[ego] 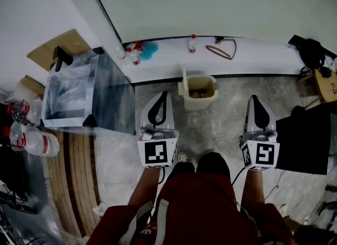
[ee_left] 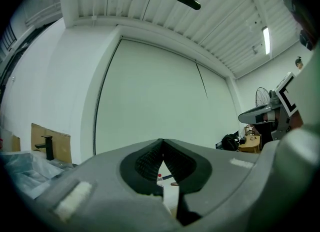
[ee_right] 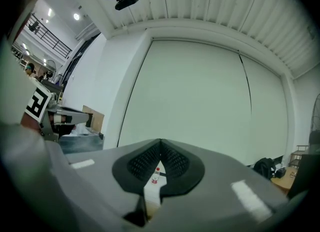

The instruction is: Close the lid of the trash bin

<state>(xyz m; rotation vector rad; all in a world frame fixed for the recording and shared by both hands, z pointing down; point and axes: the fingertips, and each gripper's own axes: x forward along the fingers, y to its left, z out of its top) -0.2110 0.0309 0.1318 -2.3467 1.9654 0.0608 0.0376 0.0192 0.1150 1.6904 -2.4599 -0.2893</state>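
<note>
Both claws are pressed together and hold nothing. We hold the left claw (ego: 162, 96) and the right claw (ego: 255, 99) level, side by side. The small beige plastic trash bin (ego: 200, 104) stands on the floor beyond them, between their tips and nearer the left one. Its flat beige lid (ego: 185, 80) stands upright on its left side, so it is not yet closed.

We see three risks:
- **Tipping or sliding:** the bin looks light, so a hard or sideways push on the lid may slide it or knock it over instead of swinging the lid down.
- **Slipping off:** a closed claw tip offers little contact, so it may skid off the thin lid edge.
- **Poor seating and a bump:** brownish contents sit high inside (we cannot tell what they are) and may stop the lid seating. A wide swing of the left claw may also strike the large grey box lined with clear plastic (ego: 113, 99) just beside it.

By our count there are:
- two claws
- one bin with one lid
- one grey box
- two clear plastic bottles with red labels (ego: 39, 143) at the left edge
- one small red-capped bottle (ego: 192, 43) behind the bin
- one black bag (ego: 311, 53) far right
</note>
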